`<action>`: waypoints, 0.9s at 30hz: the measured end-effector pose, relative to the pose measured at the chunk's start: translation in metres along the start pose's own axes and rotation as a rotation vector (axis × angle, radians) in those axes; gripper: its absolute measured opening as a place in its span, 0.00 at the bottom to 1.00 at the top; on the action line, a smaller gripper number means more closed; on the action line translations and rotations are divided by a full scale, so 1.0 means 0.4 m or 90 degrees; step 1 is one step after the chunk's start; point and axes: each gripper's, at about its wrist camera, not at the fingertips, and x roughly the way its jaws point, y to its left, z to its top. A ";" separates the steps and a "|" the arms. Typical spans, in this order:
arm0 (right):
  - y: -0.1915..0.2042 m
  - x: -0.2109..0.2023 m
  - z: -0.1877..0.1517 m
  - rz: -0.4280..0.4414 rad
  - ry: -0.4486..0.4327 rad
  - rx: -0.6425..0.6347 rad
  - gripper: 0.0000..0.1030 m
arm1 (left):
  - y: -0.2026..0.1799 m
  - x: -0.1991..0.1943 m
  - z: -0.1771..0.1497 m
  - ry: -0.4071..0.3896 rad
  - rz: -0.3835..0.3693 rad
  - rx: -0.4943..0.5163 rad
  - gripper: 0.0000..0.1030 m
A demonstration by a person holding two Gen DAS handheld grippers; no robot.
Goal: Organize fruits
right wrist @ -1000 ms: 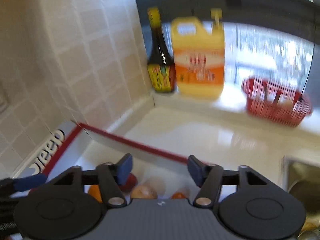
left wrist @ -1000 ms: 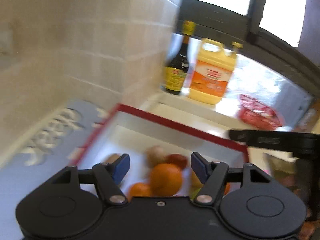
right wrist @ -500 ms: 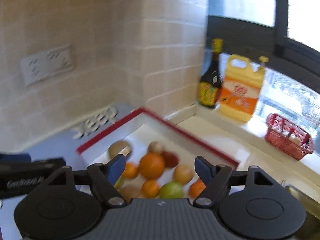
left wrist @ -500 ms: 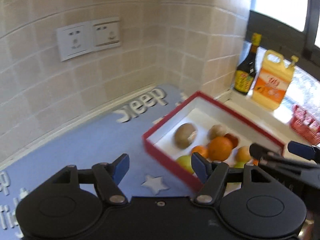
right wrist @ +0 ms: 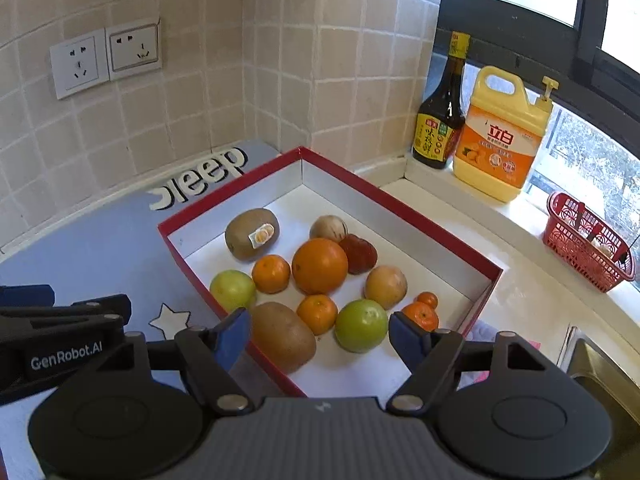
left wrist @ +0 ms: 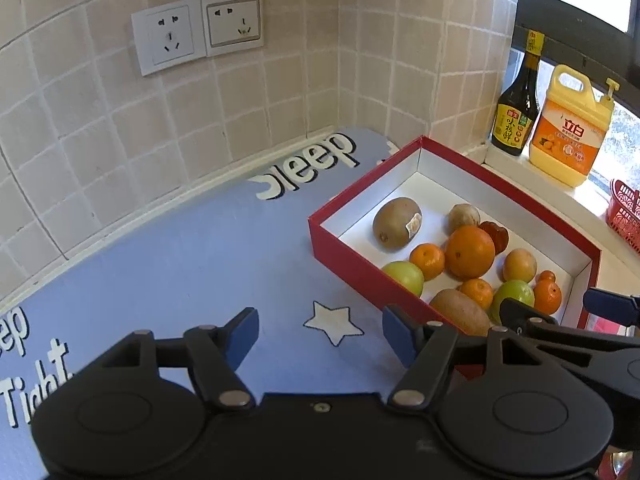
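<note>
Over the last 1 s both wrist views have pulled up and back from close over the red box (right wrist: pixel 400 216): earlier frames showed mostly the wall corner and a few fruits at the bottom edge, now the whole box interior is in sight. Judged: both tools have withdrawn to an overview; nothing is carried, so this fits either a survey ahead of a pick or a retreat after a placement. Left to right: the left gripper (left wrist: pixel 320 334) hangs over the blue mat (left wrist: pixel 180 264) above a white star, jaws wide and empty, well clear of the box's near-left wall. The right gripper (right wrist: pixel 318 330) sits above the box's near corner, jaws wide and empty, a kiwi (right wrist: pixel 282 336) and a green apple (right wrist: pixel 360 330) between its fingers in view. All fruit visible lies loose inside the box: a 2nd kiwi (right wrist: pixel 250 232) with a sticker, a large orange (right wrist: pixel 320 266), small mandarins, 2 green apples, a red fruit, 2 tan round ones, unsorted by kind. Surroundings: wall sockets (left wrist: pixel 196 34), a dark sauce bottle (right wrist: pixel 440 120) and yellow jug (right wrist: pixel 504 136) on the sill, a red basket (right wrist: pixel 588 248) farther right, a sink edge at the worktop's far right. Obstacles: the box walls and tight clustering of fruit.
</note>
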 end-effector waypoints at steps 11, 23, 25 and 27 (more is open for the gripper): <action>0.000 0.016 0.005 -0.006 0.012 0.000 0.75 | 0.001 0.014 -0.001 0.000 -0.016 -0.007 0.79; -0.003 0.026 0.008 -0.008 0.021 0.006 0.75 | -0.006 0.022 0.000 -0.001 -0.005 0.008 0.79; -0.002 0.026 0.007 -0.008 0.022 0.007 0.75 | -0.007 0.022 -0.001 -0.001 -0.003 0.010 0.79; -0.003 0.028 0.007 -0.007 0.023 0.006 0.75 | -0.009 0.021 -0.001 -0.001 0.000 0.012 0.79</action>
